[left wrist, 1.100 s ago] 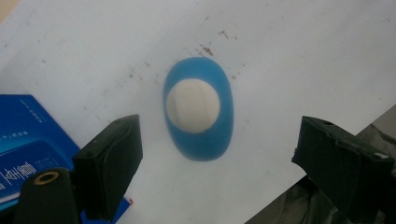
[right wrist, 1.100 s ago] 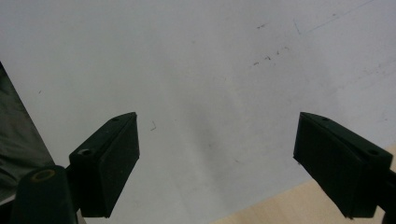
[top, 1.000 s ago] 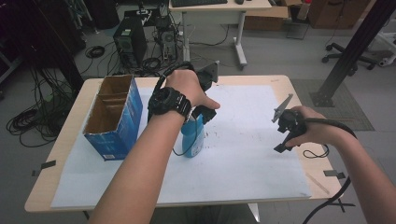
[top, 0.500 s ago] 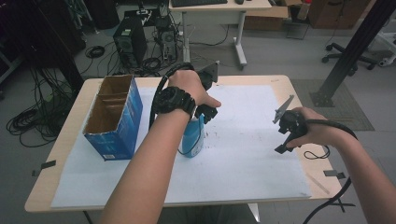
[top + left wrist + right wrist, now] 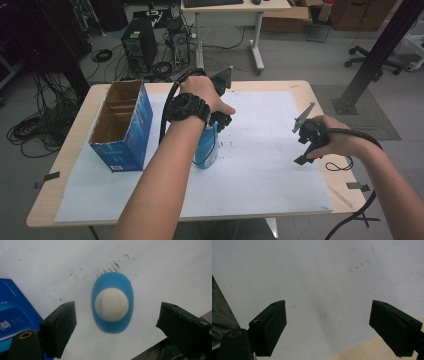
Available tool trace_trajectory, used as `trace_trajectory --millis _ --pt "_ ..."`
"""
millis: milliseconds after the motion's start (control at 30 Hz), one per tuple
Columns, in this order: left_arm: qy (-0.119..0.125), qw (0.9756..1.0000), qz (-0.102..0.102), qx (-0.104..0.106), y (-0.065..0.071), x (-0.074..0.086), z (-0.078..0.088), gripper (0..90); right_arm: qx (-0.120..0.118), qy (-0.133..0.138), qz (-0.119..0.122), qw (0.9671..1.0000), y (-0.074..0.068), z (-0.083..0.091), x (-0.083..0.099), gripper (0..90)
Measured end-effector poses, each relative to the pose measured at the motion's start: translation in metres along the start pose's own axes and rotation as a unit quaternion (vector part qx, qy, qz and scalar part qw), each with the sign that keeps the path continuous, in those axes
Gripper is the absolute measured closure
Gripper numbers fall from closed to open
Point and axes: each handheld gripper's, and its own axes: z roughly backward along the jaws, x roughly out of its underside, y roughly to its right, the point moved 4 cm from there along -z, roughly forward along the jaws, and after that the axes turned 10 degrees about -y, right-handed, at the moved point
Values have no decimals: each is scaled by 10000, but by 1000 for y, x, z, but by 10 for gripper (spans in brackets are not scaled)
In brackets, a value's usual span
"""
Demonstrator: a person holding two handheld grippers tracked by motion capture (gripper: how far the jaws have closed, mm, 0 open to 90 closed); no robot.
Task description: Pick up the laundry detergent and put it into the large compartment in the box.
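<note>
1. The left tool [image 5: 116, 322] hangs straight above a blue bottle [image 5: 112, 302] that stands upright on the white paper sheet [image 5: 260, 165] covering the worktop [image 5: 95, 100]. Its camera looks down on the pale round cap [image 5: 111, 304].
2. In the high view the bottle [image 5: 206, 149] sits just beside the blue cardboard box [image 5: 122, 127], near the middle of the sheet, with the left hand [image 5: 200, 97] directly over it.
3. The step in hand looks like a top-down grab of the bottle. To do it well, I would centre the cap between the two jaws first; it already sits roughly midway between them.
4. Then lower straight down, without tilting, so neither jaw knocks the shoulder of the bottle and tips it toward the box.
5. Close on the neck or upper body rather than the cap's rounded top, where the pads could slip off.
6. The left tool stands wide, its jaws well apart on either side of the bottle, touching nothing and holding nothing.
7. The right tool [image 5: 328, 327] is also spread wide and empty, facing bare paper near the worktop's right edge. In the high view the right tool [image 5: 307, 137] is well apart from the bottle.
</note>
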Motion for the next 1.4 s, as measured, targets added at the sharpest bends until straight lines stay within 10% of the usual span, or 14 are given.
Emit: trace_trajectory --millis 1400 --pt "-151 9998 61 -86 -2 -5 -13 154 -28 -31 -22 10000 0 -4 4 141"
